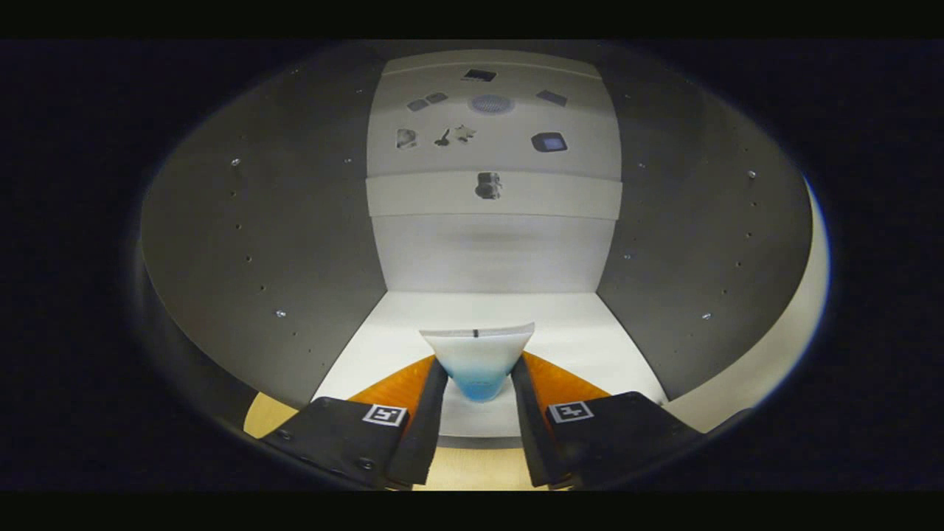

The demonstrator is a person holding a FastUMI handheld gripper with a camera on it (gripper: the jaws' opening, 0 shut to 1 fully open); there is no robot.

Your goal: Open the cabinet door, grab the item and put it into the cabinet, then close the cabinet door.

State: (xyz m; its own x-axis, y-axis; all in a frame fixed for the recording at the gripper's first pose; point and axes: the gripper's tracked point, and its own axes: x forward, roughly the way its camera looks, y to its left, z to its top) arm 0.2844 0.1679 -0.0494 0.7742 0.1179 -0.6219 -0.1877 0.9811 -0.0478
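1. The tongs [478,383] point into an open cabinet [258,243], its grey side walls rising to either side and its pale back panel [493,251] facing them from well beyond.
2. Between the two fingers sits a small cone-shaped cup [478,358], white and wide at the rim, blue at its narrow base. Both fingers press its sloping sides, so the tongs are nearly closed around it, presumably to keep it upright while it is carried in.
3. The cup sits just above the cabinet's white floor [575,332]; whether its base touches that floor cannot be told.
4. Small dark marks [488,184] dot the back panel; they are too blurred to identify.
5. Release and door-closing likely remain.
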